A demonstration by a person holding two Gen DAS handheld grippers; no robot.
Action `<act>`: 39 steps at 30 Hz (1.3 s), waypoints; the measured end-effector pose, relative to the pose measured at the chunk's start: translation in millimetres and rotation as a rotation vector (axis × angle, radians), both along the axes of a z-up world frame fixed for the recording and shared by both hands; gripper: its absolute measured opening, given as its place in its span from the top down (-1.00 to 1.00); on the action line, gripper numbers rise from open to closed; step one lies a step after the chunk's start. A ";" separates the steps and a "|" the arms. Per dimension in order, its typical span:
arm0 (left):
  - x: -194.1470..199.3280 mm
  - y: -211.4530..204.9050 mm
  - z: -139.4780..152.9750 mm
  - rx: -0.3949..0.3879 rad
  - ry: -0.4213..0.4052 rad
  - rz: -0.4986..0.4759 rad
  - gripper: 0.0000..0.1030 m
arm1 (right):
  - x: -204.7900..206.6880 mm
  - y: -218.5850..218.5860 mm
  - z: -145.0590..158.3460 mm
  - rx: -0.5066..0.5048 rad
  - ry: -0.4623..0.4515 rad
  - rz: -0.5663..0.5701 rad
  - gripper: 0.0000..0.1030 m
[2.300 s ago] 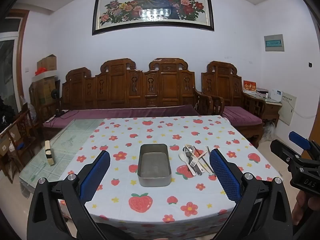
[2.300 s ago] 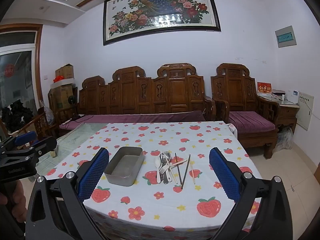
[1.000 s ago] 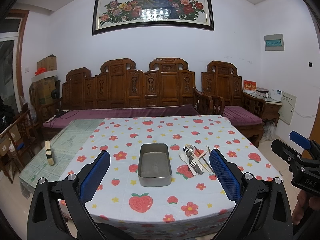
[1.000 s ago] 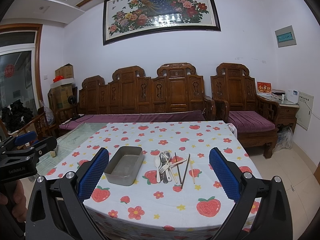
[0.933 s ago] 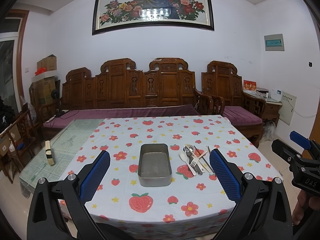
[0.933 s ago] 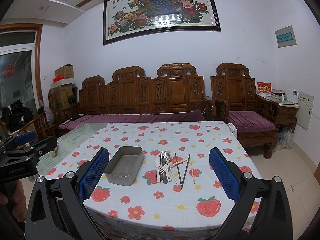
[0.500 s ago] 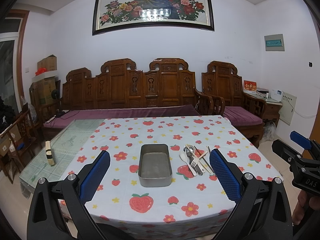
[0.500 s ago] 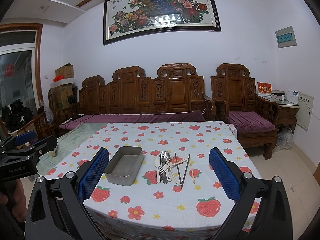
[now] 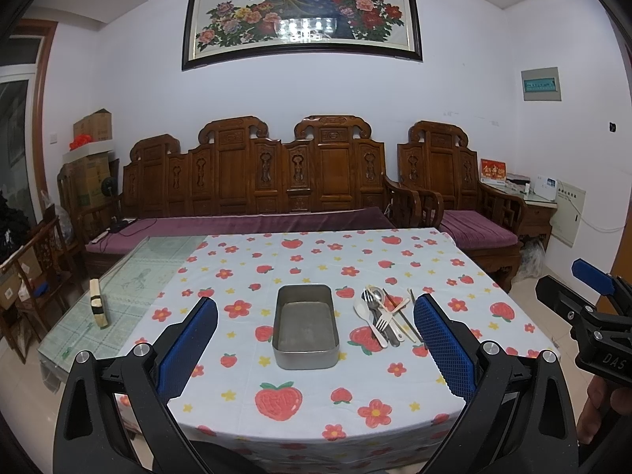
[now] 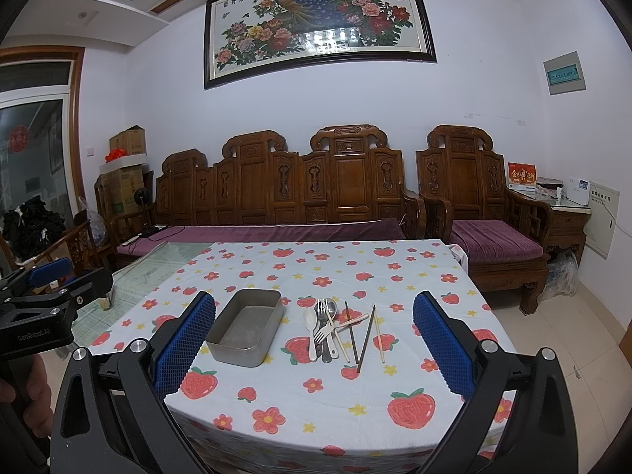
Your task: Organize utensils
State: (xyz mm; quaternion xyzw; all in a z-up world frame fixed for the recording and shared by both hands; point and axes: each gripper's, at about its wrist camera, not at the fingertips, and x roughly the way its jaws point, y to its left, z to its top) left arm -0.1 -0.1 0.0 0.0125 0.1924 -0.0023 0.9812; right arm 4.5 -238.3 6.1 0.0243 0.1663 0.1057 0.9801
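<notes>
Two hand-held grippers hang over the near edge of a table spread with a strawberry-print cloth, nothing yet lifted. The left gripper stands with its jaws spread wide and empty; the right gripper is likewise wide apart and holds nothing.

An empty metal tin sits mid-table. Just to its right lies a loose heap of utensils: a white spoon, a fork and dark chopsticks, with pale sticks crossing them. Some overlap, and from this far back it is hard to tell which piece lies on top.

The tin lies straight ahead of the left gripper and well beyond its fingertips; the heap lies ahead of the right gripper, a little left of its centre line, equally out of reach.

The likely opening step is a reach for one utensil. Done well, that means bringing the right gripper down on an outlying piece, such as the rightmost pale stick, crossing its length squarely, closing near its middle, and lifting cleanly so the pile is not dragged. The left gripper could steady the tin against sliding on the cloth.
</notes>
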 end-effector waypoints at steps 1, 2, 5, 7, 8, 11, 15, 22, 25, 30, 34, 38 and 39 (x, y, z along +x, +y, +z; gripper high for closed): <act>0.0 0.1 0.1 0.000 -0.001 0.000 -0.88 | -0.1 0.0 0.0 0.000 0.000 0.000 -0.95; 0.0 0.0 0.0 0.000 0.000 0.000 -0.87 | -0.1 -0.1 0.0 0.000 0.000 0.000 -0.95; 0.5 -0.1 -0.3 0.001 -0.001 0.000 -0.87 | -0.2 -0.1 0.0 0.001 0.000 0.000 -0.95; 0.4 0.0 -0.2 -0.001 -0.001 -0.001 -0.87 | -0.4 0.0 0.1 0.000 0.000 0.001 -0.95; 0.3 -0.1 -0.1 0.000 0.000 0.000 -0.87 | -0.5 0.0 0.2 -0.001 0.000 0.001 -0.95; 0.5 -0.2 -0.2 0.000 0.000 0.000 -0.87 | -0.6 -0.3 0.2 0.000 -0.001 0.000 -0.95; 0.2 -0.1 -0.1 0.000 0.000 0.000 -0.87 | -0.5 -0.3 0.0 0.000 0.000 0.000 -0.95; 1.7 -0.2 -1.1 0.000 0.006 -0.002 -0.87 | 0.0 -0.4 -0.9 -0.001 0.003 0.000 -0.95; 6.0 0.6 -4.3 0.004 0.022 -0.001 -0.87 | 1.3 -1.0 -1.8 -0.001 0.007 0.000 -0.95; 18.8 -6.1 -13.3 0.009 0.056 -0.008 -0.87 | 10.9 -2.3 -8.2 -0.002 0.029 0.000 -0.95; 30.4 -4.4 -29.1 0.007 0.082 -0.017 -0.87 | 21.3 3.7 -15.9 -0.010 0.051 0.000 -0.95; 45.4 -5.6 -39.6 0.012 0.106 -0.035 -0.87 | 37.8 -0.9 -32.4 -0.019 0.078 0.007 -0.94; 49.9 -6.1 -42.5 0.015 0.114 -0.039 -0.87 | 41.8 -0.7 -35.2 -0.024 0.084 0.007 -0.93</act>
